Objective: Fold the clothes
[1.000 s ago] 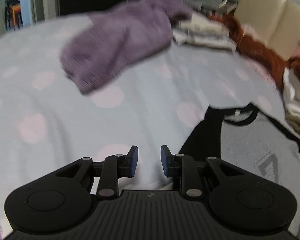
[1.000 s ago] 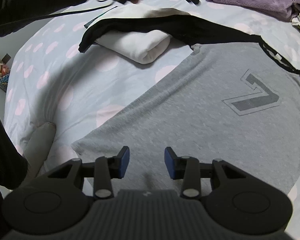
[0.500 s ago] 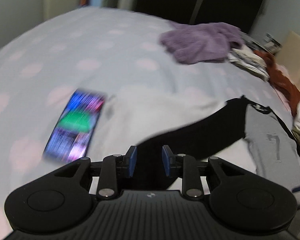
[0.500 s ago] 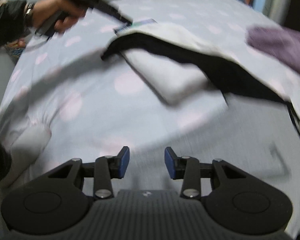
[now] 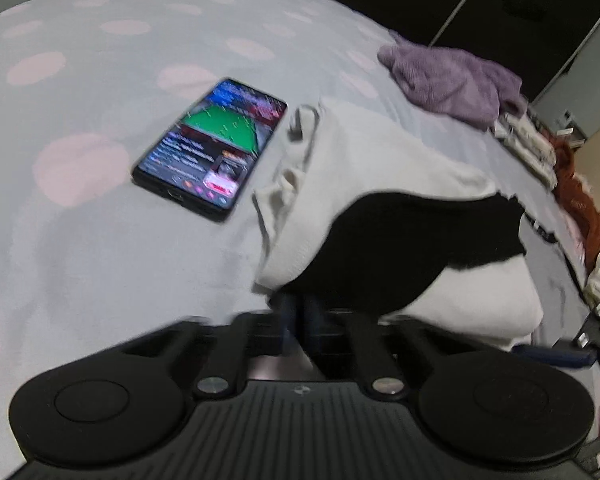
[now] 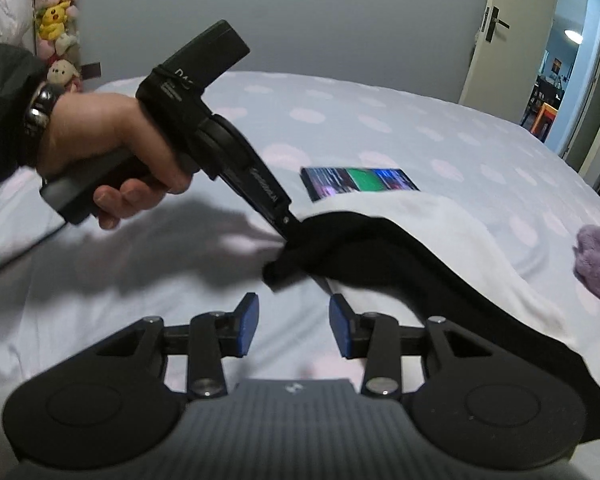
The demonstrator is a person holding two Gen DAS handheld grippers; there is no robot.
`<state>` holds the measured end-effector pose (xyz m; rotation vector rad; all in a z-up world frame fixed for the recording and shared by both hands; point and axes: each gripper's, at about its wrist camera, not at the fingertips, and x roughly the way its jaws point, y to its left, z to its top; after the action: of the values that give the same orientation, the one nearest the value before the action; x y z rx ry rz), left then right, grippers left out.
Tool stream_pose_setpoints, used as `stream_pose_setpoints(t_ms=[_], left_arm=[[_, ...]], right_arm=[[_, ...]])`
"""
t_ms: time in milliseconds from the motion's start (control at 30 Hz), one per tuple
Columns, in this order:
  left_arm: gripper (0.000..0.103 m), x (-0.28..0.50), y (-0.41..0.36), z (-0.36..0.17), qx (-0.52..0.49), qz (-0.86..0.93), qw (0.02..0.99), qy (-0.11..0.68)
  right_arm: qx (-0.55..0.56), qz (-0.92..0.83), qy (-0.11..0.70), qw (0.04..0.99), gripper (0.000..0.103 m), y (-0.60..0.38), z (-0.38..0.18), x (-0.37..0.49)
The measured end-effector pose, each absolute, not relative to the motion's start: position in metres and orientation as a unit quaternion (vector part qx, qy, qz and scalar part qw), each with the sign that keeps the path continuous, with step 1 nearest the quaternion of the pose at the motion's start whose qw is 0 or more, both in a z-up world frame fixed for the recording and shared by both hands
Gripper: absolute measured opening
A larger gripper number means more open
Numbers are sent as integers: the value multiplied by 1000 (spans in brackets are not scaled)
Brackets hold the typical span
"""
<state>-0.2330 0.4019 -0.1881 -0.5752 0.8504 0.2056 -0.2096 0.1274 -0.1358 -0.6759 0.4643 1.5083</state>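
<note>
A black sleeve (image 5: 400,248) of the grey shirt lies draped over a folded white garment (image 5: 364,152) on the spotted bedspread. My left gripper (image 5: 300,312) is shut on the sleeve's cuff end. From the right wrist view, that left gripper (image 6: 288,229) is held by a hand (image 6: 112,152) and pinches the black sleeve (image 6: 400,252), which arches up over the white garment (image 6: 440,216). My right gripper (image 6: 293,330) stands open just in front of the cuff, with only bedspread between its fingers.
A lit phone (image 5: 212,148) lies on the bed beside the white garment. A purple fleece (image 5: 452,80) and stacked clothes (image 5: 528,148) sit further off. Plush toys (image 6: 56,16) hang on the wall, and a door (image 6: 496,28) stands ajar.
My left gripper swung across the bed from the purple fleece to the sleeve's cuff and closed on it. My right gripper moved off the grey shirt body toward the cuff, staying open.
</note>
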Motion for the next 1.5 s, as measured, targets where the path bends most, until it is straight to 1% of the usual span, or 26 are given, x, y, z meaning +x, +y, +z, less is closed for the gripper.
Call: stream_pose_setpoints(t_ms=[133,300,500,633,800,900,1100,1133,1167,1200,1233,1267,1333,1500], left_arm=[[1,-236,418,-178,-279,114,868,394],[1,-232,432,-182,-277,140,867,389],[2,-231,427,-192,-299,135,859,393],[6,-234,433,-194,-316,130,855,390],[7,-238,443,-194,-334,119,854,380],[12,-243,447,-197,-357,113,852,365],[12,-237,448,-202,-360,98,850,371],[6,-237,448,-202,-360,96,850,371],[1,-237,448,-201,-361,94,851,371],[0,-237,449,-201,-362,91,851,370],[0,-238,449,-199,-364,88,851,368],[0,-239,449,-197,-365,87,852,366],[0,-241,449,-192,-364,85,854,361],[0,-244,447,-171,-380,73,857,339]], right_arm=[[-289,656,224,660,43,140,-142,-212],[-286,640,245,669,43,161,-155,-217],[-286,599,220,715,43,189,-166,-238],[-269,577,221,739,43,206,-175,-252],[-282,576,201,741,41,213,-189,-272],[-282,573,208,741,41,216,-194,-274],[-284,568,217,741,41,229,-200,-269],[-285,569,220,739,40,231,-201,-269],[-288,570,224,737,37,233,-203,-268],[-288,569,223,737,32,233,-203,-267],[-289,568,223,738,18,233,-203,-266],[-289,567,224,738,9,233,-203,-265],[-279,569,231,738,7,229,-200,-259],[-262,579,230,737,7,213,-186,-250]])
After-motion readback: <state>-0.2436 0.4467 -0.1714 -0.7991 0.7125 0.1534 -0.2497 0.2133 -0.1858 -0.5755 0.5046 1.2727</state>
